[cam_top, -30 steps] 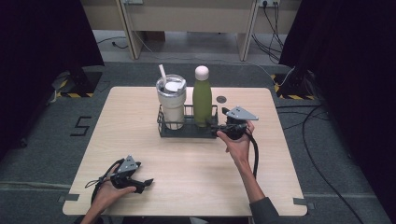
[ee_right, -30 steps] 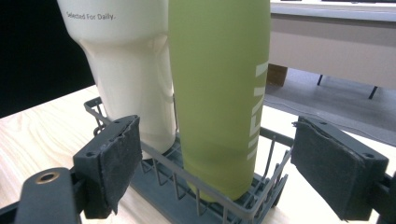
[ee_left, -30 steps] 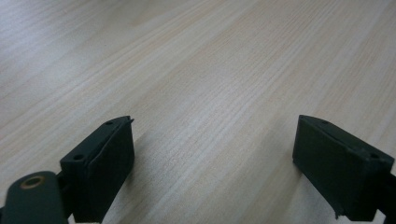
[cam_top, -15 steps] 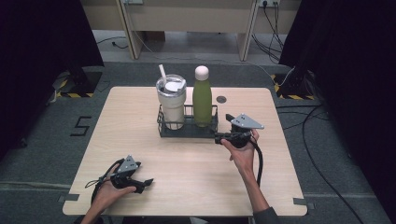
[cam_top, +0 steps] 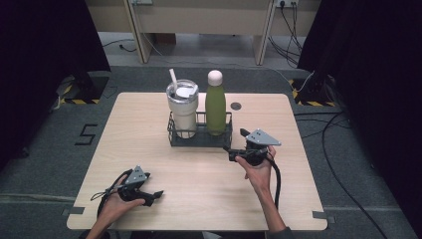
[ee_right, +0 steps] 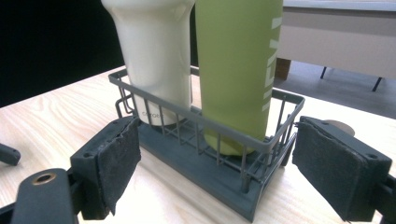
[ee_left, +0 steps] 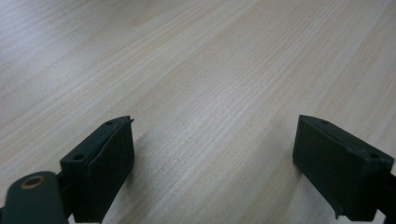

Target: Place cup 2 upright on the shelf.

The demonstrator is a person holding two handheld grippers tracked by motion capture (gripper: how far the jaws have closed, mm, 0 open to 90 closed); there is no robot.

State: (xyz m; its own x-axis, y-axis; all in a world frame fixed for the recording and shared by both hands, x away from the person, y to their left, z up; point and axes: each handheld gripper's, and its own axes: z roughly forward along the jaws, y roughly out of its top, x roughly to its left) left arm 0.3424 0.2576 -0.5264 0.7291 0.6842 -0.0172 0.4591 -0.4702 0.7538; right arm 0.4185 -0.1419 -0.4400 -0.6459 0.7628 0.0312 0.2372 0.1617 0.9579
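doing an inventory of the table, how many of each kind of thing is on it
drink containers: 2, a cream tumbler with a straw and a green bottle
wire racks: 1, the dark rack they stand in
hand-held grippers: 2, the left hand-held gripper and the right hand-held gripper, both open
small dark round things: 1, a disc behind the rack
total: 6

On the counter (cam_top: 149,124), a wire rack (cam_top: 199,138) holds 2 things: a tumbler (cam_top: 182,107) on the left, a bottle (cam_top: 215,104) on the right. The right hand-held gripper (cam_top: 230,152) sits just right of the rack; the left hand-held gripper (cam_top: 158,194) lies well apart, near-left.
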